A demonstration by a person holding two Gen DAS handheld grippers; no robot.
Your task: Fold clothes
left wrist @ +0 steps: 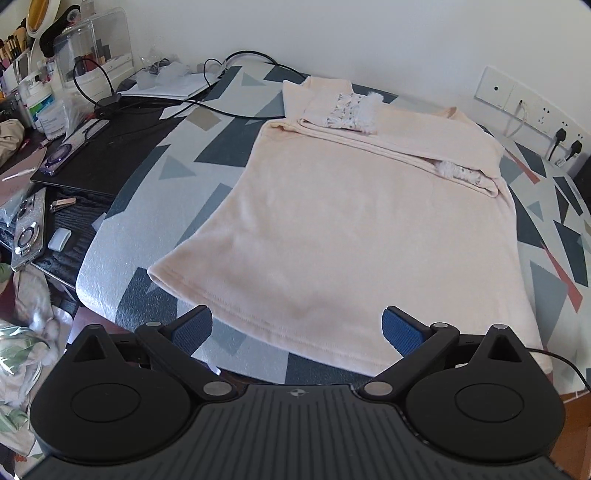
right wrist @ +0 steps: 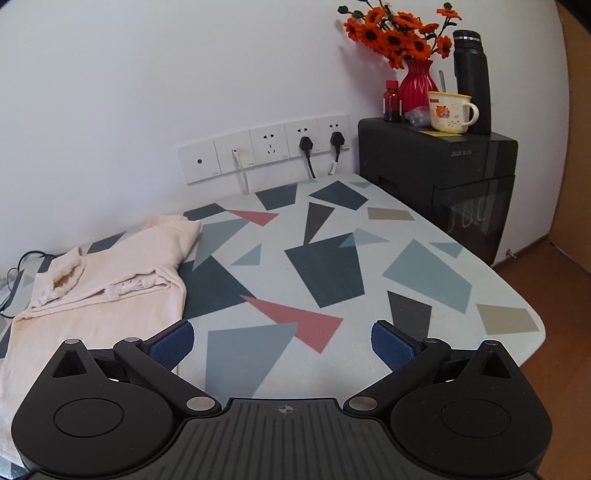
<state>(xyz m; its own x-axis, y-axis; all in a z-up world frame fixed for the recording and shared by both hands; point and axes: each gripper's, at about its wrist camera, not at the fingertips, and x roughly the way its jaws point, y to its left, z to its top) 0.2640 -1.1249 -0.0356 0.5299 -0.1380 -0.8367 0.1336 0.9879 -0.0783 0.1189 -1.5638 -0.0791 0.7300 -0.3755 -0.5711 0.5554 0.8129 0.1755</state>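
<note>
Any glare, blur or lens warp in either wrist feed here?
Left wrist view: strong fisheye warp, dark corners; the wall socket strip bows; the pink garment is sharp, slightly washed out in even daylight, no hard shadows. Right wrist view: same barrel distortion, the tablecloth edge curves; soft sheen, no blown glare; the orange flowers stay crisp. No motion blur in either.

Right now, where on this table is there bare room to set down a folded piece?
The widest bare patch is the patterned tablecloth right of the peach top, bordered by the wall sockets and the black cabinet. A narrower strip lies left of the top. Beyond it is crowded: cables, laptop, phones and jars.
</note>
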